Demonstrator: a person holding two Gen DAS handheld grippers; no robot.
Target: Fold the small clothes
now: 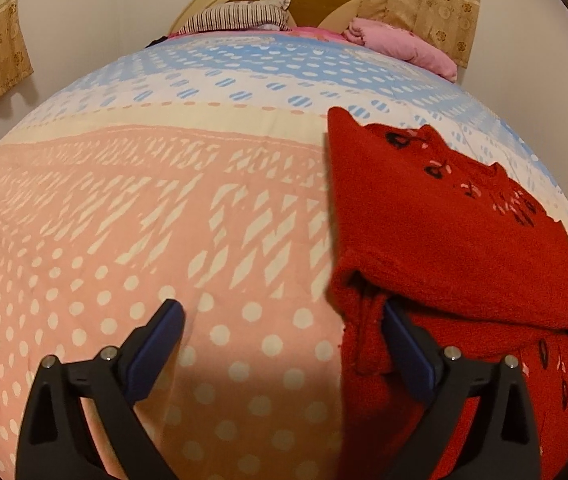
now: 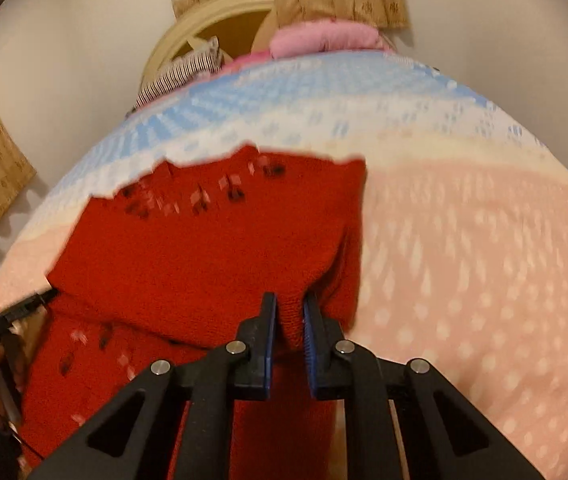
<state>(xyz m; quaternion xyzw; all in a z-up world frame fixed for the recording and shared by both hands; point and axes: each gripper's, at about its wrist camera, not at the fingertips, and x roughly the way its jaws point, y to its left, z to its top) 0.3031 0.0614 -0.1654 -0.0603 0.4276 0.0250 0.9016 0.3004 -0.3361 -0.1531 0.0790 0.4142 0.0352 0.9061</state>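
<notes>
Sweater (image 2: 203, 256) half-folded on bedspread (image 1: 163, 240) | right gripper (image 2: 290, 316) pinching sweater's folded edge | left gripper (image 1: 284, 316) spread wide, one finger (image 1: 404, 344) tucked under fold, nothing clamped | advice: carry edge across level, keep layers aligned

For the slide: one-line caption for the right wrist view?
Right gripper pinches a fold of the red knitted garment on the patterned bedspread.

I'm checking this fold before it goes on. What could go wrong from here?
1. The right gripper pinches only a small bunch of the red sweater; the knit may slip out.
2. The left gripper is open, one finger under the folded layer, so lifting could drag that edge askew.
</notes>
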